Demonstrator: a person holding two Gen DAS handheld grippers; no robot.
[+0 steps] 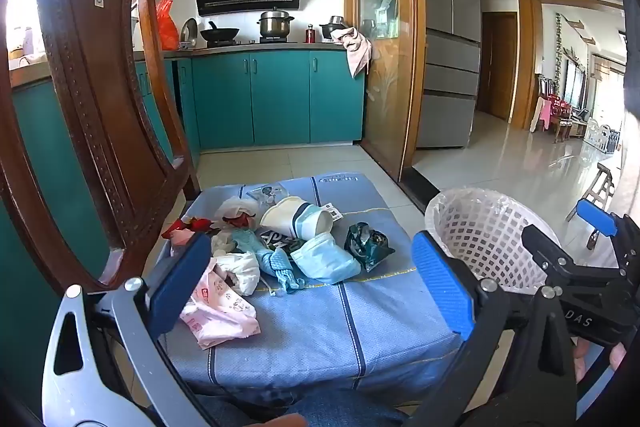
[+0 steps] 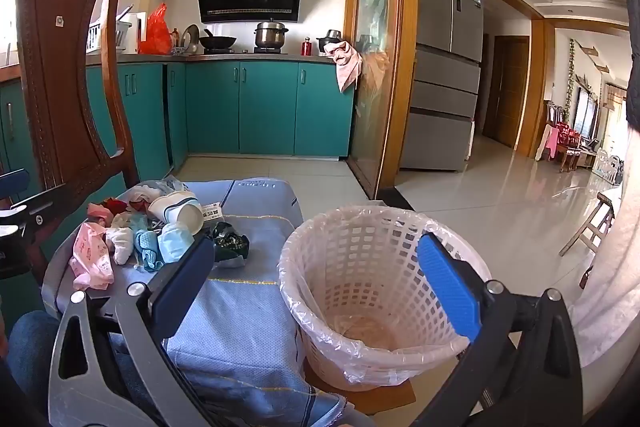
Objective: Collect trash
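- Left wrist view: the left claw (image 1: pixel 312 279) hangs spread and empty — the trash pile (image 1: pixel 276 247) lies straight ahead between its pads on the blue-covered worktop (image 1: pixel 360 327), the pink wrapper (image 1: pixel 218 311) nearest. The bin (image 1: pixel 480 239) stands off to the right.
- Right wrist view: the right claw (image 2: pixel 316 283) is likewise released and empty, aimed at the lined bin (image 2: pixel 360 267); the pile (image 2: pixel 160 227) sits well left, so the left claw looks nearer.

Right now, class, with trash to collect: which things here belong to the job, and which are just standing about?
Job:
paper cup
face mask
dark wrapper
pink packet
lined basket
left tongs, open
right tongs, open

Standing about:
wooden chair
steel pot
fridge
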